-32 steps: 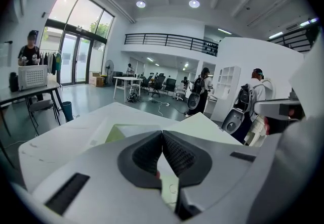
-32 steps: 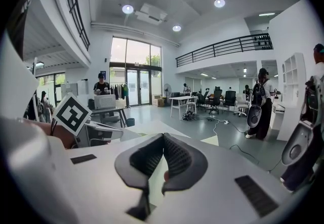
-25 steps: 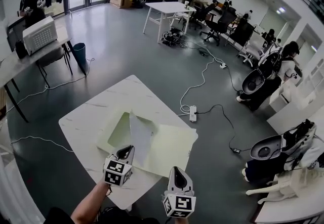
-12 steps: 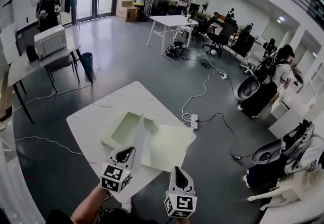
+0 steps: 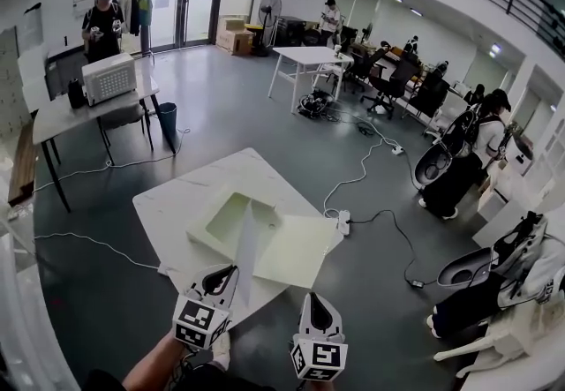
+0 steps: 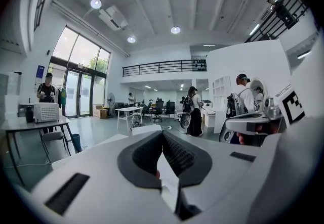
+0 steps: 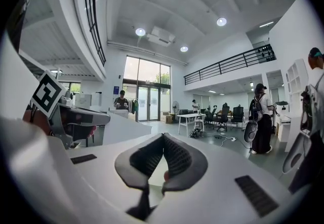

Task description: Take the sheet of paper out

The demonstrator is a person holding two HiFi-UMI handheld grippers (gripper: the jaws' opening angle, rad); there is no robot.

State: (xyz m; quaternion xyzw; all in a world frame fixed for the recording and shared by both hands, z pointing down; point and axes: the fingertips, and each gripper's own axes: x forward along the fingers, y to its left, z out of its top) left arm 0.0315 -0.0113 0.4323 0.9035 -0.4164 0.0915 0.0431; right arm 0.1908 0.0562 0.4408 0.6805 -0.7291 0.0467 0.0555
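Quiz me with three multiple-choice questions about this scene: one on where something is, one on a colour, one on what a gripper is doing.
1. Where does the open folder lie?
A. on the floor
B. on the white table
C. on a chair

2. What colour is the folder?
A. red
B. black
C. pale green

3. The left gripper is:
A. shut on the sheet of paper
B. open and empty
C. shut on a cable

Answers: 1 B, it lies spread on the white table. 2 C, both leaves are pale green. 3 A, its jaws pinch the sheet of paper, held edge-on above the folder.
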